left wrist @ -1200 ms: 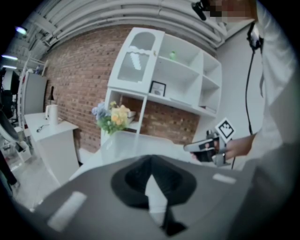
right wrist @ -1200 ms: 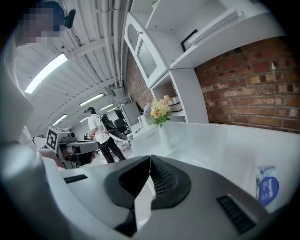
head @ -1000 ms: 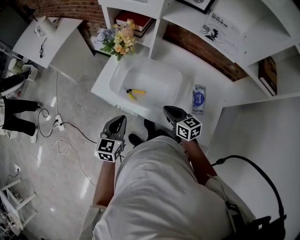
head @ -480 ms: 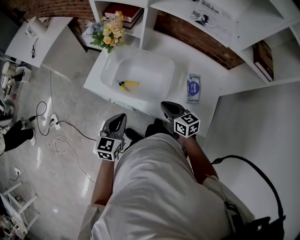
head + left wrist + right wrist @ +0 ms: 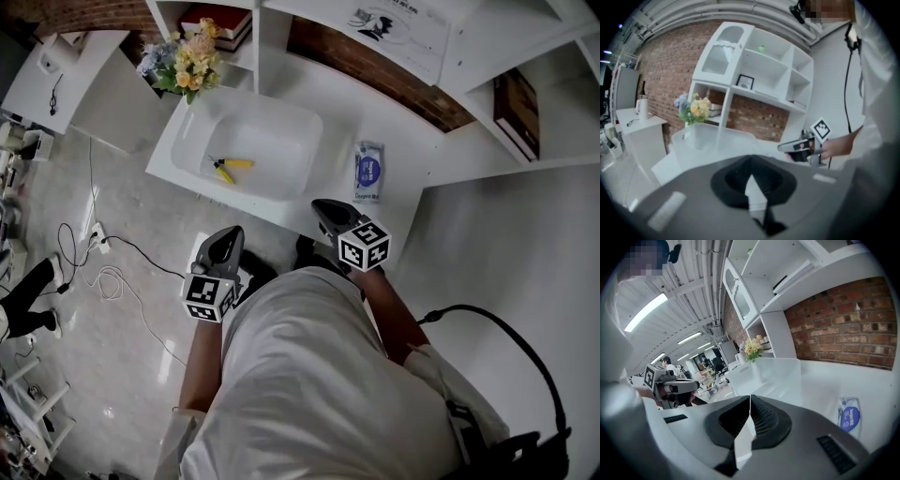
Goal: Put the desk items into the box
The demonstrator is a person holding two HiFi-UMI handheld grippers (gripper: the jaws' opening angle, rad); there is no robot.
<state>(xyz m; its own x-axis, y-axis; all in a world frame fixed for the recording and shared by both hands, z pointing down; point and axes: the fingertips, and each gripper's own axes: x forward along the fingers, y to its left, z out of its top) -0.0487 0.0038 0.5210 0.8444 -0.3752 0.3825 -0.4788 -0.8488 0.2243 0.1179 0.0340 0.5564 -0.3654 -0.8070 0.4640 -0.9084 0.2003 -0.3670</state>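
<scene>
The left tongs (image 5: 229, 234) hang off the front edge of the bench (image 5: 403, 141), their jaws pressed together with nothing between them. The right tongs (image 5: 324, 207), just at that front edge, are likewise closed and empty. A clear plastic box (image 5: 272, 141) stands at the bench's left end, with yellow-handled pliers (image 5: 225, 167) lying inside it. A wipes packet (image 5: 368, 172) lies flat just right of the box, near the front edge. Flowers (image 5: 183, 66) stand at the back left corner.
</scene>
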